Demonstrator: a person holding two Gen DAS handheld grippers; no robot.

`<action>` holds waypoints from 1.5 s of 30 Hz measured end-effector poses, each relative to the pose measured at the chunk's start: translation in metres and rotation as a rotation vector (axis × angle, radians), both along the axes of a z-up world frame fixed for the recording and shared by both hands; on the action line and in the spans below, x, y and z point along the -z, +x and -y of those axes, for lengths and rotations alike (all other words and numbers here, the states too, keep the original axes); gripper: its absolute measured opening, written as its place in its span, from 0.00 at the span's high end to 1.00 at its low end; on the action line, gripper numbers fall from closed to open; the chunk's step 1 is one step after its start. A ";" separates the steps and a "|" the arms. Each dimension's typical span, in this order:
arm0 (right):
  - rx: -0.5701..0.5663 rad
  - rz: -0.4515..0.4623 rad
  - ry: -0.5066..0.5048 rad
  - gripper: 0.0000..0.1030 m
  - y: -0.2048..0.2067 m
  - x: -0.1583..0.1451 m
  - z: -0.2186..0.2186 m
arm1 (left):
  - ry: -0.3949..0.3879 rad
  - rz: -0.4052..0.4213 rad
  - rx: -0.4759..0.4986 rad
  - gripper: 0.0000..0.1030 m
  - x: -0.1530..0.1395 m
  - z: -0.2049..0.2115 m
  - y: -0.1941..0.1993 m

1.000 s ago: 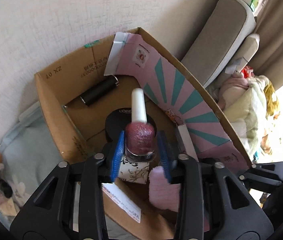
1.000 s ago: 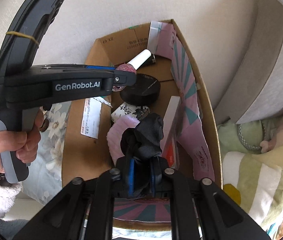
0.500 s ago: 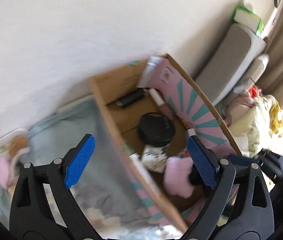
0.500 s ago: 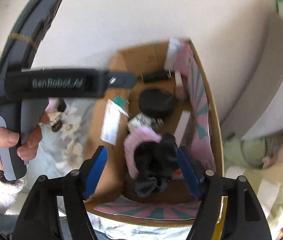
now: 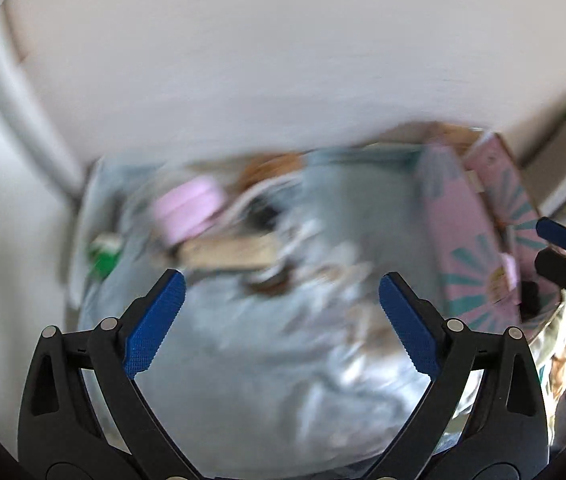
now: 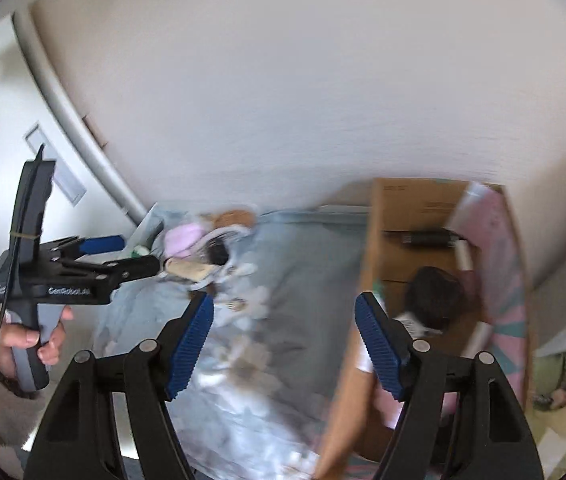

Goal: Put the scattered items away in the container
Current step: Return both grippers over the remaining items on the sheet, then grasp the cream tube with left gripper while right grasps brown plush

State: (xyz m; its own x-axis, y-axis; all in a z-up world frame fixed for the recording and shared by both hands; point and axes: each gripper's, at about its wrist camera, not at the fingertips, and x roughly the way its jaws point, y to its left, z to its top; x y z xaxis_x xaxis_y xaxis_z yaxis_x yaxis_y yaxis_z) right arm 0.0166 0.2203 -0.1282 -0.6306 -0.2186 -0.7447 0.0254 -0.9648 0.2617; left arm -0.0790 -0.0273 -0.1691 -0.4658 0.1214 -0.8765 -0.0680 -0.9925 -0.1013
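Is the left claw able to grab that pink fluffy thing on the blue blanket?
Probably yes. The left claw is open and empty, pointed toward the pink fluffy thing on the blanket, with nothing between them, though the picture is blurry.

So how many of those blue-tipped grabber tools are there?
2. The left gripper reaches toward the blurred clutter on the bedding; the right gripper hangs open beside the cardboard box.

Both wrist cameras look down along their fingers at the bed (image 5: 283, 360), sharing the box (image 6: 403, 216) by the wall.
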 end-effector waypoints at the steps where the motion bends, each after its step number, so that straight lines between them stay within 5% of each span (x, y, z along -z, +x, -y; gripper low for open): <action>1: -0.008 0.017 0.001 0.33 -0.006 0.003 0.009 | -0.001 0.010 -0.020 0.05 0.004 0.013 0.005; 9: -0.040 0.148 -0.038 0.33 -0.066 0.027 0.044 | -0.075 0.010 -0.026 0.05 0.035 0.058 0.028; 16: 0.058 0.304 -0.229 0.33 -0.131 0.054 0.045 | -0.310 -0.108 0.197 0.05 0.055 0.030 0.024; 21: 0.157 0.399 -0.331 0.33 -0.168 0.078 0.053 | -0.385 -0.175 0.354 0.05 0.064 0.012 -0.001; 36: 0.267 0.430 -0.289 0.33 -0.217 0.102 0.081 | -0.148 -0.091 0.410 0.06 0.086 0.030 -0.064; 45: 0.343 0.479 -0.404 0.33 -0.224 0.127 0.081 | -0.046 -0.023 0.393 0.13 0.102 0.034 -0.077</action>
State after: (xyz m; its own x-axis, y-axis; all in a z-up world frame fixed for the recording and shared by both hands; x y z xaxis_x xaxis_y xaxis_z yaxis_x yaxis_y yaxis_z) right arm -0.2077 0.1394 -0.2557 -0.3365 -0.3838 -0.8599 -0.4691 -0.7234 0.5065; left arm -0.1560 -0.0613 -0.2708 -0.4110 0.2552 -0.8752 -0.4455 -0.8938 -0.0514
